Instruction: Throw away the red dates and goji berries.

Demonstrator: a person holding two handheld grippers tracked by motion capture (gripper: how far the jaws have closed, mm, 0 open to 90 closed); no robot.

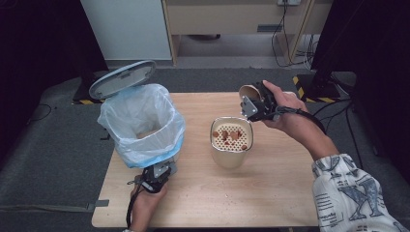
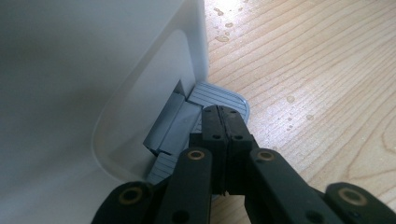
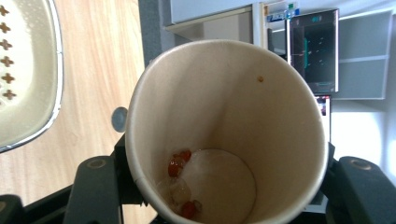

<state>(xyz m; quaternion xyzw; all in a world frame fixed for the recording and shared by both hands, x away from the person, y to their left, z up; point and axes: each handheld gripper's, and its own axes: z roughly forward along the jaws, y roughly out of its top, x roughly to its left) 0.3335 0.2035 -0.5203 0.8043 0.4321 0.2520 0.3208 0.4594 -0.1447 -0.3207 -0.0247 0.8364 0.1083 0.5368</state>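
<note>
A white pedal bin (image 1: 140, 123) lined with a pale blue bag stands at the table's left, its grey lid (image 1: 122, 78) raised. My left gripper (image 1: 157, 175) is shut, and its tips (image 2: 223, 112) rest on the bin's grey pedal (image 2: 219, 97). At the centre stands a beige container with a perforated strainer top (image 1: 231, 137) that carries red bits. My right gripper (image 1: 256, 104) is shut on a tilted paper cup (image 1: 249, 92), held above the table behind the strainer. Inside the cup (image 3: 224, 107), red bits and clear lumps (image 3: 180, 170) lie at the bottom.
Water drops (image 2: 289, 100) dot the wooden table (image 1: 251, 193) near the pedal. The bin's white wall (image 2: 93, 70) stands close on my left gripper's left side. The strainer's rim (image 3: 53, 93) lies just left of the cup. Cables and cabinets (image 1: 290, 29) are beyond the table.
</note>
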